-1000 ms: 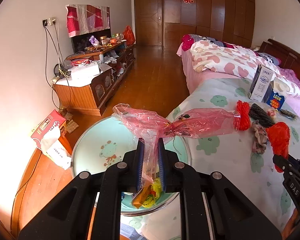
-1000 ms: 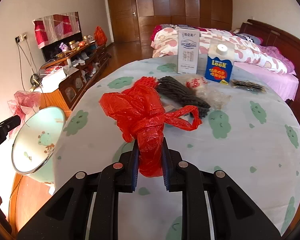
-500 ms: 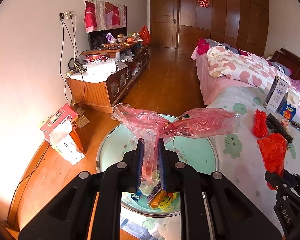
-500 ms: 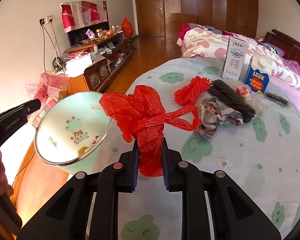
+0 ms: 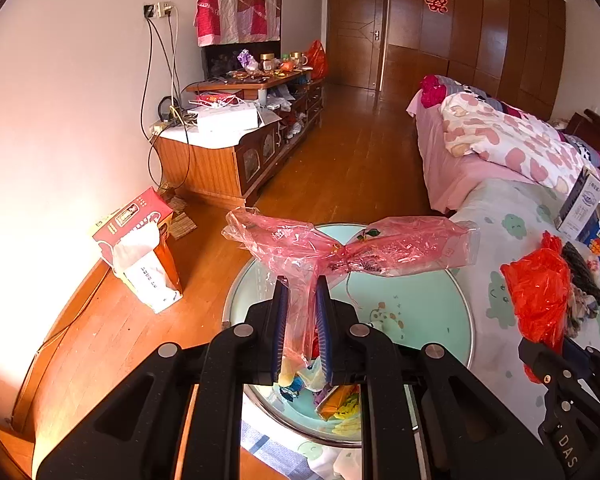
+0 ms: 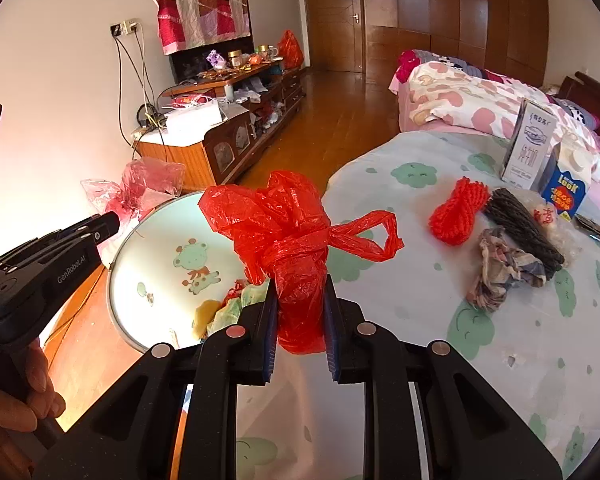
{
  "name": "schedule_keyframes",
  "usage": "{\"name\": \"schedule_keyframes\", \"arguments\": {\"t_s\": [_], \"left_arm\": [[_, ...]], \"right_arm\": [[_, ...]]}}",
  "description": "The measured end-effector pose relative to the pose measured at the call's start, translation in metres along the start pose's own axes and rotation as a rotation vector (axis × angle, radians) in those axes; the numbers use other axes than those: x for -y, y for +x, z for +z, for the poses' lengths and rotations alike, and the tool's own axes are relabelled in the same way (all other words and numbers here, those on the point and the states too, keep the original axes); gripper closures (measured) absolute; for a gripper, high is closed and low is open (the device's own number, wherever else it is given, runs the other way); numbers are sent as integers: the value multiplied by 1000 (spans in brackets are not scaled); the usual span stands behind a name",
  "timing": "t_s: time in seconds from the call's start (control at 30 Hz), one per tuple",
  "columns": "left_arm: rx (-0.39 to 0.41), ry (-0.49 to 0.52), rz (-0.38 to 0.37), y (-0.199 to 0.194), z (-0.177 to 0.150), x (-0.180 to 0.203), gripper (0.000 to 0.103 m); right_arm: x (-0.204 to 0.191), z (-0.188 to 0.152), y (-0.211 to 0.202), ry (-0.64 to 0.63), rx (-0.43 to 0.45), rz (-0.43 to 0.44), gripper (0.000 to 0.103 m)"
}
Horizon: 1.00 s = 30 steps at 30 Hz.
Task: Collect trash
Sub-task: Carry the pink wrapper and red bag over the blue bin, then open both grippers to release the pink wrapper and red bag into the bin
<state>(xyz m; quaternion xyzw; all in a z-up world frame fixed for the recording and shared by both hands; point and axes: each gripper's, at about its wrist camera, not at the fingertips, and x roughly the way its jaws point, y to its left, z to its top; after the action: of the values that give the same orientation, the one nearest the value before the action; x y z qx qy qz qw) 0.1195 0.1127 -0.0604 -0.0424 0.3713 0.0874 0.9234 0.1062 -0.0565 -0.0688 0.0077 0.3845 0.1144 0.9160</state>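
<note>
The left tool (image 5: 302, 304) pinches a pink bag (image 5: 340, 246) above a round basin (image 5: 440, 304). The right tool (image 6: 300, 308) pinches a red bag (image 6: 284, 236) beside the counter (image 6: 520, 360).

A translucent pink bag (image 5: 300, 248) is showing dark print near its knot. A bright red bag (image 6: 288, 236) is glowing solid red. The basin (image 6: 168, 256) is showing pale mint with a cartoon frog. The tablecloth (image 6: 500, 360) is wearing light grey with green smiling clouds. The quilt (image 5: 512, 144) is showing white with pink hearts. The grippers' pads (image 6: 269, 344) are looking blue.
</note>
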Motion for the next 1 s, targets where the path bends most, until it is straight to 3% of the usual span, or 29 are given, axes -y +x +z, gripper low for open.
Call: {"name": "schedule_keyframes", "arguments": {"t_s": [0.57,0.87,1.0], "left_arm": [[-104,-62,-4,42,-6,-18,88],[-119,-53,4,48,-8,-19,83],[-113,-44,-1,46,-8,-17,82]], "right_arm": [[-28,19,56,6,-92,47,82],[-24,17,66,12,-97,82,64],[-21,16,61,29,-78,78,63]]}}
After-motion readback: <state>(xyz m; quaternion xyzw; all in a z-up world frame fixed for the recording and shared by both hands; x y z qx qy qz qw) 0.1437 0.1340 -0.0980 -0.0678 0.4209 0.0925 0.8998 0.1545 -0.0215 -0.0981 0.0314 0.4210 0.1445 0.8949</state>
